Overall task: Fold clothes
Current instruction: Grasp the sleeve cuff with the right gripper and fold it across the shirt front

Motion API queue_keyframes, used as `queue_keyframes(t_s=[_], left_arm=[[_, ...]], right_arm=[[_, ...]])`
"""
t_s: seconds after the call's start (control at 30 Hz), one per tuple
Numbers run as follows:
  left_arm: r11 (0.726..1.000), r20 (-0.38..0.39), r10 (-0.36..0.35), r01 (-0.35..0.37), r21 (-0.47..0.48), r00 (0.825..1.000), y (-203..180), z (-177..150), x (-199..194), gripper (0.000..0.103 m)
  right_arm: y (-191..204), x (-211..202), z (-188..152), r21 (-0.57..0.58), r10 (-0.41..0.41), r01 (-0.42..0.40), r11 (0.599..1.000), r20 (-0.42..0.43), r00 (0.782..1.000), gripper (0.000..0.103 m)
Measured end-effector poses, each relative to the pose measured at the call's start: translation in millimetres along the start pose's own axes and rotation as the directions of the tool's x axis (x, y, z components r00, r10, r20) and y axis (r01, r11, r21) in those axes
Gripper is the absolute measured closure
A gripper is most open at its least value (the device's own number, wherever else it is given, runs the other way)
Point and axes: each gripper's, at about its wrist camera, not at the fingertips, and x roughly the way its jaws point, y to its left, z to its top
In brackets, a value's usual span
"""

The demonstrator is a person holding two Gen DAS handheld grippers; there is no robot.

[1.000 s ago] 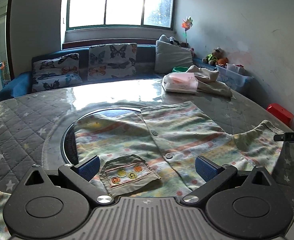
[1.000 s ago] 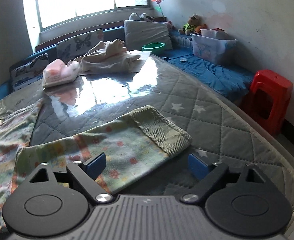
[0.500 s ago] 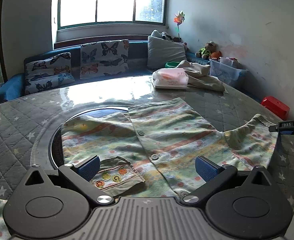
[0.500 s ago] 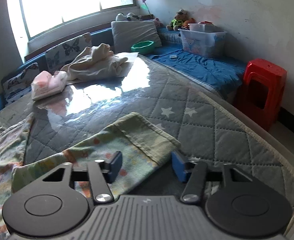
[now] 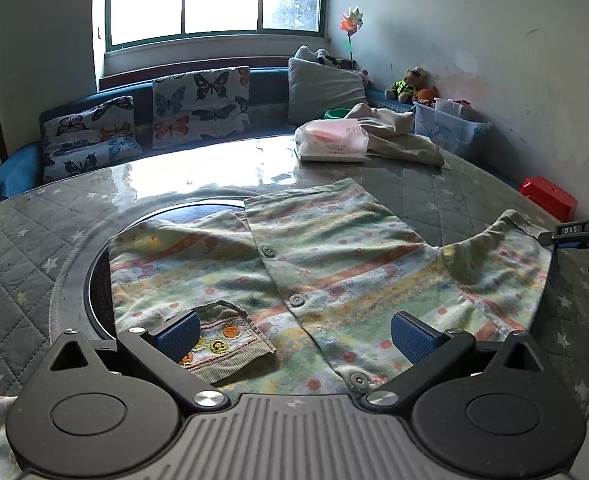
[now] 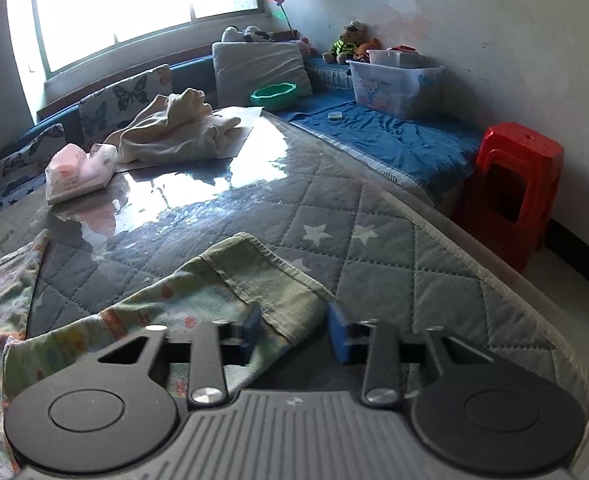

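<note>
A small patterned button-up shirt (image 5: 314, 272) lies spread face up on the round quilted table (image 5: 22, 240), with a chest pocket (image 5: 222, 340) near me. My left gripper (image 5: 294, 336) is open, low over the shirt's near hem. In the right wrist view my right gripper (image 6: 294, 328) has its jaws closing around the ribbed cuff of the shirt's sleeve (image 6: 262, 276), with a gap still showing on the right side. The right gripper (image 5: 578, 232) also shows at the far right of the left wrist view.
A pink tissue pack (image 5: 330, 140) and a crumpled beige garment (image 5: 394, 136) lie at the table's far side. A red stool (image 6: 510, 188) stands right of the table. A cushioned bench (image 6: 374, 132) with a plastic bin (image 6: 394, 80) runs behind.
My right gripper's jaws have narrowed steadily around the sleeve cuff, and the cuff has lifted slightly. My left gripper stayed open and shifted a little over the shirt.
</note>
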Motion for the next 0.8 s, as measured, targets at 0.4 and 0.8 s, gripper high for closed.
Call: queue_keyframes(t_s=[0.4,0.8], left_arm=[[1.000,-0.044,0.012,-0.013,-0.011,0.999,1,-4,8,0.000],[0.998,-0.069,0.030,-0.034,-0.047,0.997,12,-12,9,0.000]], right_arm=[[2,-32,10,0.075,0.186,-0.192,0.979,0.074,0.980,0.097],[68,-85,28,-0.030,0.461,-0.460,0.887,0.093,0.883,0.097]])
